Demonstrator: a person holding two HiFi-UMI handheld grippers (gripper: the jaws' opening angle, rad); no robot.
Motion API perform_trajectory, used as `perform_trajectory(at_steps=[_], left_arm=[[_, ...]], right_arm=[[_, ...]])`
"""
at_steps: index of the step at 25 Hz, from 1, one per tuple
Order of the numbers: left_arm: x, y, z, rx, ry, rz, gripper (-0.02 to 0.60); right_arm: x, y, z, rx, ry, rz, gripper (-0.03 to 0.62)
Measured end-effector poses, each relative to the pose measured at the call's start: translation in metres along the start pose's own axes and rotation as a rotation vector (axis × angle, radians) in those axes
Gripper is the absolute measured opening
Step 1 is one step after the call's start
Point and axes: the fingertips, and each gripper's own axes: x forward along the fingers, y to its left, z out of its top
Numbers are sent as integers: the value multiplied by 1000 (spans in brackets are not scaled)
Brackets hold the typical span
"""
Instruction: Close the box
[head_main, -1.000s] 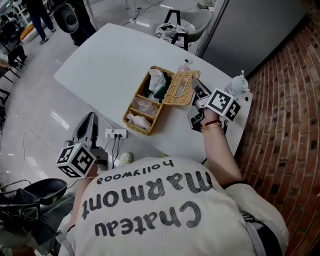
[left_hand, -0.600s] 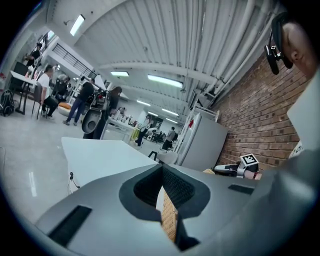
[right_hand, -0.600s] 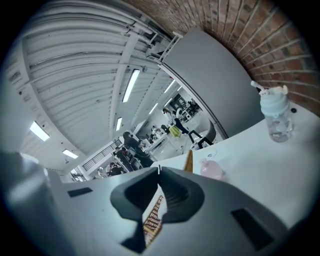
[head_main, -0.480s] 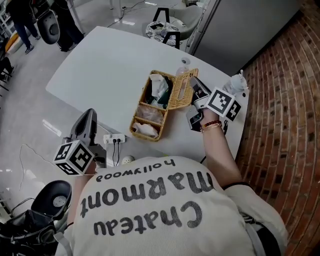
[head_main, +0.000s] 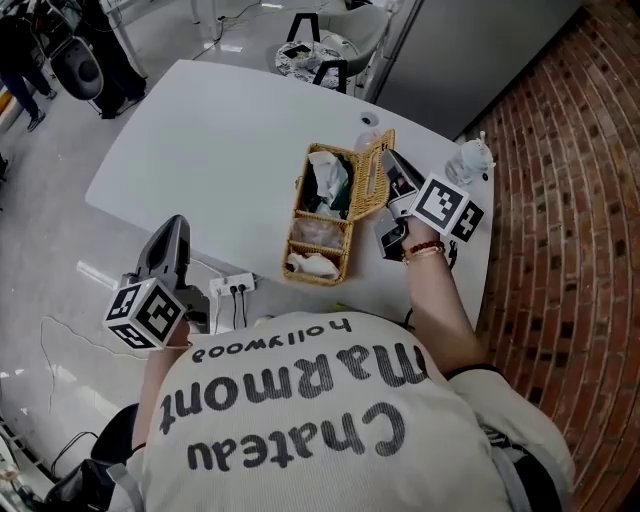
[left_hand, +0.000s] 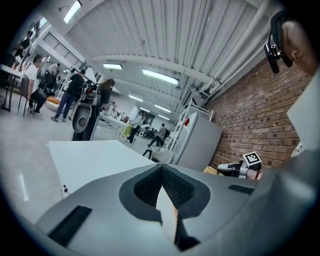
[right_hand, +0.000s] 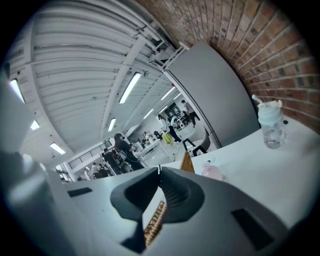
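A wicker box (head_main: 322, 262) stands on the white table (head_main: 220, 150), with white crumpled items and something dark in its compartments. Its wicker lid (head_main: 371, 177) stands almost upright on the right side. My right gripper (head_main: 392, 170) is just right of the lid, its tips against the lid's outer face. In the right gripper view the jaws (right_hand: 159, 172) meet at the tips, and the lid (right_hand: 187, 163) shows behind them. My left gripper (head_main: 178, 224) hangs off the table's near left edge, shut and empty, far from the box.
A clear bottle with a pale cap (head_main: 470, 160) stands at the table's right corner, close to my right gripper. A small pink-capped item (right_hand: 213, 173) sits behind the box. A power strip (head_main: 232, 288) lies on the floor below. Brick paving (head_main: 560, 250) runs along the right.
The lid has swung up from leaning open to the right to nearly upright, and my right gripper has followed it leftward. The left gripper has hardly moved.
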Motion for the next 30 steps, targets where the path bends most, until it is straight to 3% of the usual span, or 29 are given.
perform_trajectory(at_steps=[3,17,30], left_arm=[[4,14,-2,-17,15,-18,0],[9,57,-5,-75,41,-71,0],[-2,105,5,-118,29,-37,0]], right_arm=[[1,5,-4,-48,-8,-41,21],[15,38,-29,-67,-1,-89,23],[38,59,-56,-29,-2,-108,23]])
